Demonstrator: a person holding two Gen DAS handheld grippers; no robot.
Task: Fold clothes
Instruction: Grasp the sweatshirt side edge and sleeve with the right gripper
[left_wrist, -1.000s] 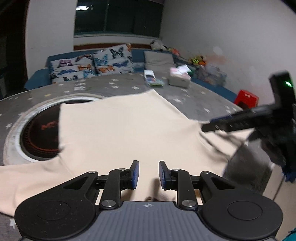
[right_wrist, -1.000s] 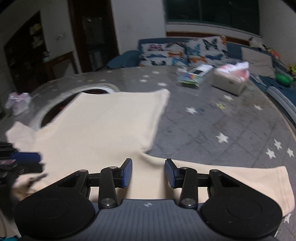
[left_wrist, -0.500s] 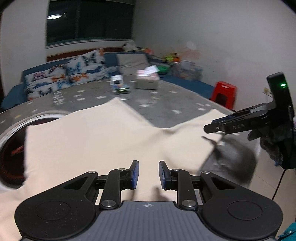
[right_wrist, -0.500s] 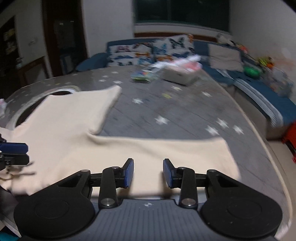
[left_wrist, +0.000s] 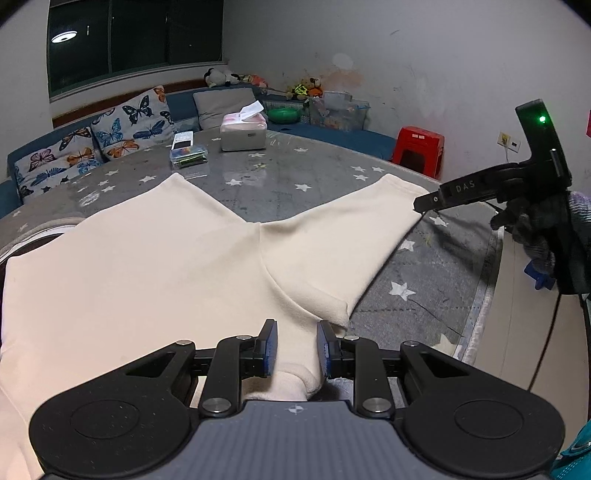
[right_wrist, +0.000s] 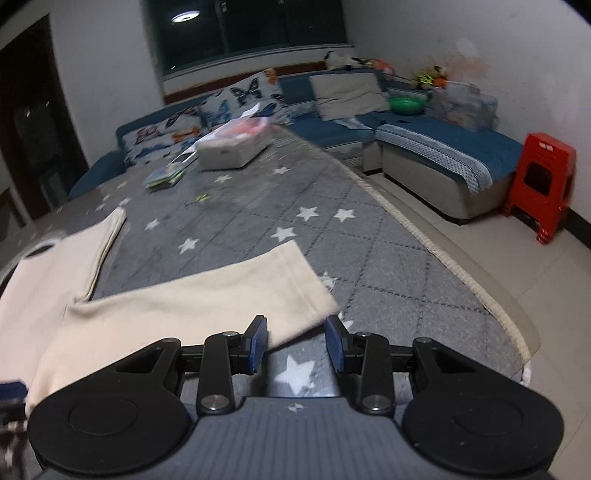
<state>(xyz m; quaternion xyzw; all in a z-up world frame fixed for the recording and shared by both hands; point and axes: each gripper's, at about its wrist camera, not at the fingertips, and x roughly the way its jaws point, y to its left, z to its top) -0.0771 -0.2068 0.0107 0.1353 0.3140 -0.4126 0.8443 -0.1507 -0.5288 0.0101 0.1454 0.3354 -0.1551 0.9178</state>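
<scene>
Shirt (left_wrist: 155, 266) lies spread flat on table (left_wrist: 436, 266), sleeve (right_wrist: 207, 306) stretched ahead of right gripper (right_wrist: 296, 343), whose fingers stand apart, empty, near the cuff. Left gripper (left_wrist: 295, 347), part open, straddles a bunched shirt edge, probably to pinch it.

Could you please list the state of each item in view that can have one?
Cream garment: spread flat on the table, unfolded, one sleeve stretched out sideways.
Left gripper: jaws open, garment edge between them.
Right gripper: jaws open, at the sleeve's cuff, holding nothing.
Tissue box: a tissue sticking up from it.
Red stool: upright on the floor.
</scene>
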